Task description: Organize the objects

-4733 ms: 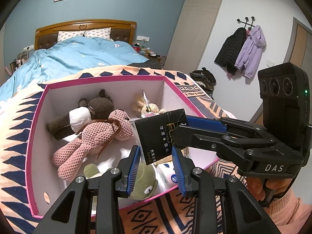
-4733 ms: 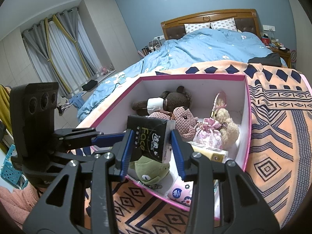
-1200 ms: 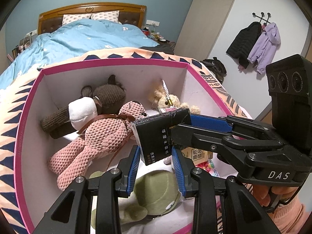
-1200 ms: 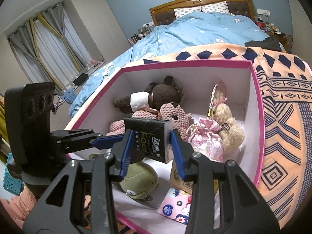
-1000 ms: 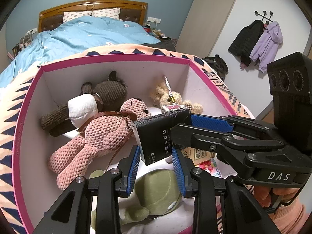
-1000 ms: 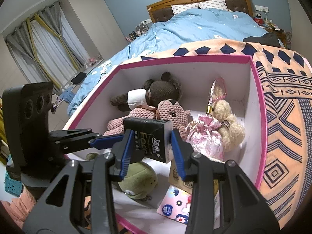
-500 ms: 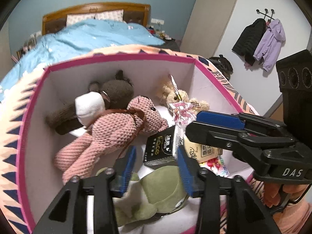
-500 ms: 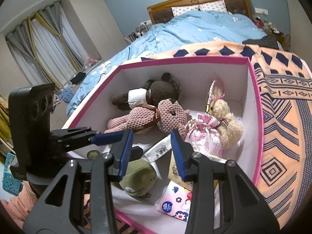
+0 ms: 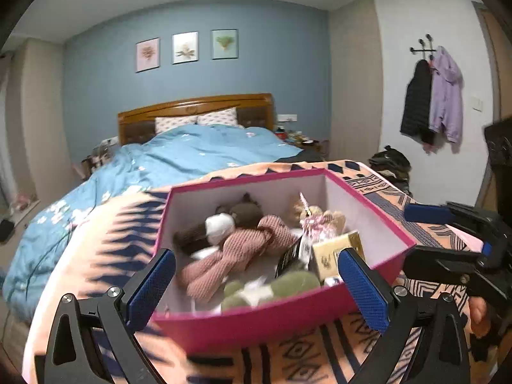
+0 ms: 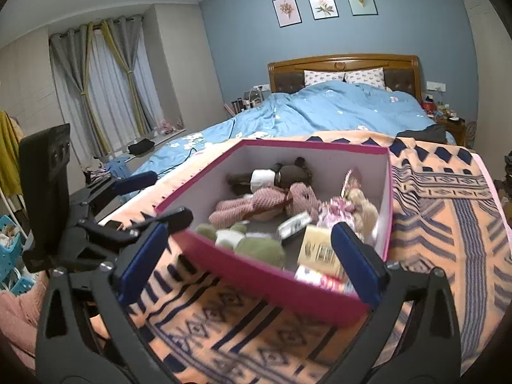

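A pink-rimmed box (image 9: 272, 323) (image 10: 272, 280) stands on a patterned orange blanket. Inside lie a pink knitted plush (image 9: 236, 252) (image 10: 256, 206), a brown plush (image 9: 243, 214) (image 10: 288, 172), a green plush (image 9: 281, 288) (image 10: 259, 249), a small beige bear (image 10: 361, 208), a yellow carton (image 9: 336, 252) (image 10: 320, 249) and the black packet (image 9: 289, 256) (image 10: 294, 224). My left gripper (image 9: 259, 288) is open and empty, at the box's near side. My right gripper (image 10: 249, 256) is open and empty, in front of the box; it also shows at the right of the left wrist view (image 9: 448, 236).
The patterned blanket (image 10: 448, 224) covers the foot of a bed with a blue duvet (image 10: 320, 108) and wooden headboard (image 9: 195, 108). Coats (image 9: 432, 102) hang on the right wall. Curtains (image 10: 105, 89) and floor clutter are at the left.
Both grippers held the black packet over the box, then let it drop inside. Both have since opened wide and pulled back and up from the box.
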`<act>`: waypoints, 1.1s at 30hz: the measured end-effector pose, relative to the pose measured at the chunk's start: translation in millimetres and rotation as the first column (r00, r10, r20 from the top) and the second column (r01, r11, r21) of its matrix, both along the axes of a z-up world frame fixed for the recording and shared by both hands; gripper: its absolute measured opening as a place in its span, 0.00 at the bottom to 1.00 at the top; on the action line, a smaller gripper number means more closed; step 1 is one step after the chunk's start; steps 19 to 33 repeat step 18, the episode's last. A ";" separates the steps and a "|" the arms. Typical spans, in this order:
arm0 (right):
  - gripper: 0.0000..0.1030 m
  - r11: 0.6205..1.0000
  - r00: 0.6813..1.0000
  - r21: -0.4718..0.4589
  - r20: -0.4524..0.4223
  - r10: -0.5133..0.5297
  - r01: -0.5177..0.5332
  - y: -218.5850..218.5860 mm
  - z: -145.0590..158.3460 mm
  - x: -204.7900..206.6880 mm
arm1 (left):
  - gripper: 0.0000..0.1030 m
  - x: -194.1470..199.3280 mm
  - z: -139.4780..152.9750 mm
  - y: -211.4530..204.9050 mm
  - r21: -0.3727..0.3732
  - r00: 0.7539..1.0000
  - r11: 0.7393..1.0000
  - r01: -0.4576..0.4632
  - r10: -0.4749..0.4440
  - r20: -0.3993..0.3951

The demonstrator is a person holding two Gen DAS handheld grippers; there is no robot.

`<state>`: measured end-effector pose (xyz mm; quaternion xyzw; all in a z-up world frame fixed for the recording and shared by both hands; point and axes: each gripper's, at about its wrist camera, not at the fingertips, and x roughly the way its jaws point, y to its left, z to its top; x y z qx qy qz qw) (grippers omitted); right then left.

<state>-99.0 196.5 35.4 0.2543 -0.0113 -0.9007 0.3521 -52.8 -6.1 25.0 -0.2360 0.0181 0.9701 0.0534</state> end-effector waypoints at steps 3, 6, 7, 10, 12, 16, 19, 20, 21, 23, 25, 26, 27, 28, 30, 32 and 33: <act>1.00 0.999 0.999 0.019 0.024 -0.040 0.040 2.3 -12.9 14.8 | 1.00 10.6 -8.4 -5.5 0.022 0.999 0.999 -0.033 0.032 0.038; 1.00 0.998 0.997 0.032 0.044 -0.057 0.055 2.8 -25.2 25.5 | 1.00 21.2 -15.8 -9.5 0.046 0.996 0.997 -0.054 0.051 0.074; 1.00 0.998 0.997 0.037 0.046 -0.055 0.053 2.1 -28.4 28.5 | 1.00 24.1 -17.8 -9.6 0.047 0.995 0.997 -0.058 0.054 0.078; 1.00 0.995 0.996 0.069 0.050 -0.068 0.065 0.0 -38.8 36.5 | 1.00 34.9 -23.5 -6.1 0.027 0.994 0.997 -0.070 0.067 0.083; 1.00 0.995 0.995 0.074 0.061 -0.076 0.072 -0.5 -44.0 39.2 | 1.00 42.6 -27.8 -2.5 0.009 0.994 0.997 -0.076 0.075 0.084; 1.00 0.994 0.993 0.075 0.075 -0.090 0.085 -0.7 -48.8 42.3 | 1.00 52.2 -35.0 4.8 -0.018 0.993 0.996 -0.091 0.092 0.074; 1.00 0.994 0.992 0.077 0.084 -0.090 0.083 -1.3 -50.1 42.5 | 1.00 53.4 -41.0 7.4 -0.037 0.991 0.994 -0.102 0.105 0.083; 1.00 0.994 0.992 0.077 0.084 -0.090 0.083 -1.3 -50.1 42.5 | 1.00 53.4 -41.0 7.4 -0.037 0.991 0.994 -0.102 0.105 0.083; 1.00 0.994 0.992 0.077 0.084 -0.090 0.083 -1.3 -50.1 42.5 | 1.00 53.4 -41.0 7.4 -0.037 0.991 0.994 -0.102 0.105 0.083; 1.00 0.994 0.992 0.077 0.084 -0.090 0.083 -1.3 -50.1 42.5 | 1.00 53.4 -41.0 7.4 -0.037 0.991 0.994 -0.102 0.105 0.083; 1.00 0.994 0.992 0.077 0.084 -0.090 0.083 -1.3 -50.1 42.5 | 1.00 53.4 -41.0 7.4 -0.037 0.991 0.994 -0.102 0.105 0.083; 1.00 0.994 0.992 0.077 0.084 -0.090 0.083 -1.3 -50.1 42.5 | 1.00 53.4 -41.0 7.4 -0.037 0.991 0.994 -0.102 0.105 0.083; 1.00 0.994 0.992 0.077 0.084 -0.090 0.083 -1.3 -50.1 42.5 | 1.00 53.4 -41.0 7.4 -0.037 0.991 0.994 -0.102 0.105 0.083; 1.00 0.994 0.992 0.077 0.084 -0.090 0.083 -1.3 -50.1 42.5 | 1.00 53.4 -41.0 7.4 -0.037 0.991 0.994 -0.102 0.105 0.083; 1.00 0.994 0.992 0.077 0.084 -0.090 0.083 -1.3 -50.1 42.5 | 1.00 53.4 -41.0 7.4 -0.037 0.991 0.994 -0.102 0.105 0.083; 1.00 0.994 0.992 0.077 0.084 -0.090 0.083 -1.3 -50.1 42.5 | 1.00 53.4 -41.0 7.4 -0.037 0.991 0.994 -0.102 0.105 0.083; 1.00 0.994 0.992 0.077 0.084 -0.090 0.083 -1.3 -50.1 42.5 | 1.00 53.4 -41.0 7.4 -0.037 0.991 0.994 -0.102 0.105 0.083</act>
